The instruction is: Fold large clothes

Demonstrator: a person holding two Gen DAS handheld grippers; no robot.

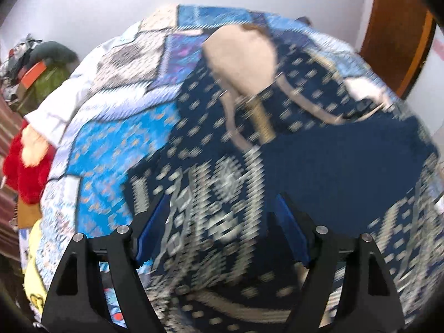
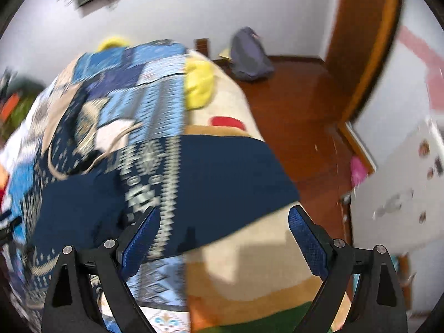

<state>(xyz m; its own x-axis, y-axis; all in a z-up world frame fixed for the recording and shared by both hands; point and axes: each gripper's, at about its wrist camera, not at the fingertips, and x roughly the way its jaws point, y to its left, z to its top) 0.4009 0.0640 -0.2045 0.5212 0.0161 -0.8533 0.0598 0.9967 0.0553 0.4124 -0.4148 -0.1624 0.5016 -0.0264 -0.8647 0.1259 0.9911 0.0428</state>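
left claw (image 1: 222,213): jaws apart, empty, above patterned part of garment.
right claw (image 2: 224,219): jaws wide, nothing held, over plain navy edge.
garment (image 2: 216,172): navy, cream-patterned, spread on bed.
bed (image 1: 111,149): blue patchwork cover.

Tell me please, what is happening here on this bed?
A person with two handheld grippers is folding a dark blue patterned garment spread on a blue patchwork bedspread. Both the left gripper and the right gripper are open above the cloth and hold nothing. The pictures are blurred.
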